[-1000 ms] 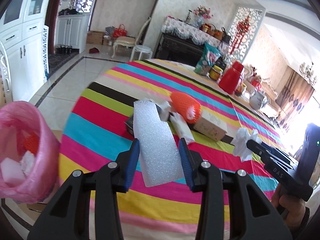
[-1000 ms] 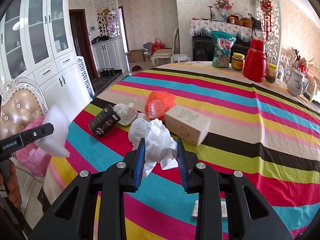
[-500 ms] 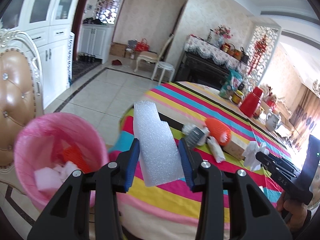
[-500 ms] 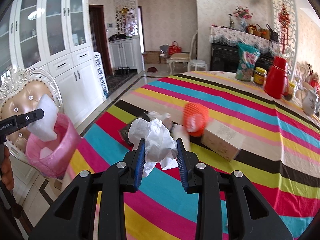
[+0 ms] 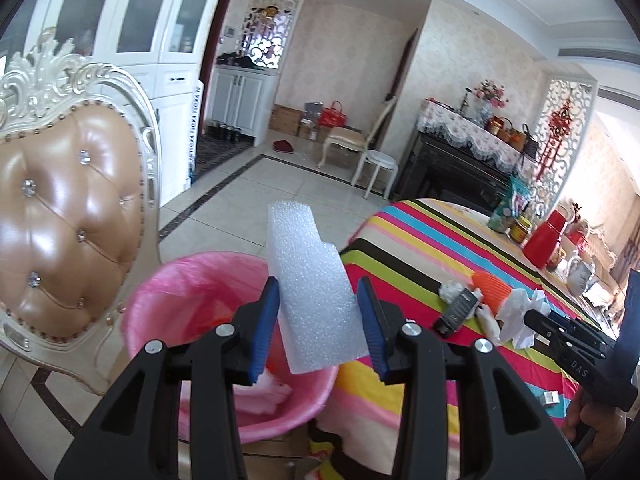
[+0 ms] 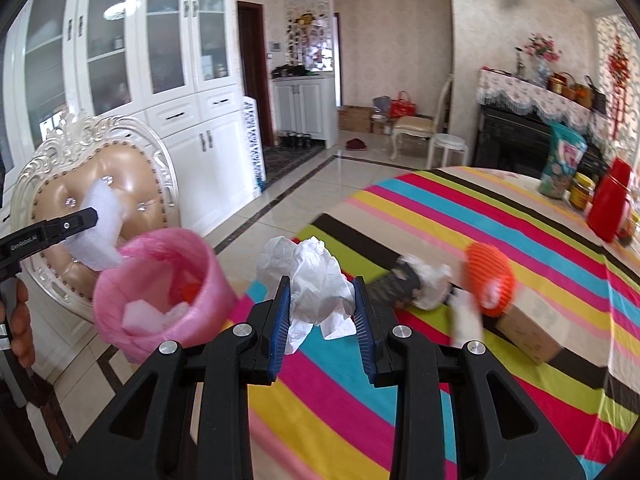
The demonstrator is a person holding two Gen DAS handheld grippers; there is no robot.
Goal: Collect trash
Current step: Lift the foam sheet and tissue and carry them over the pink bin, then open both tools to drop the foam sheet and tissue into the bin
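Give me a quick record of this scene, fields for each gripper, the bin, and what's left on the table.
left gripper: shut on white foam block, above bin
right gripper: shut on crumpled white tissue
bin: pink-lined bin beside striped table, already holds foam scraps
left on table: orange foam net, cardboard box, black packet

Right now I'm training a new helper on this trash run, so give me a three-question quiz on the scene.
1. True or false: the left gripper is shut on the white foam block.
2. What does the right gripper hold? A) orange net B) crumpled white tissue C) black box
3. Fill in: the pink-lined bin stands beside the ____ table.

Key: 1 true; 2 B; 3 striped
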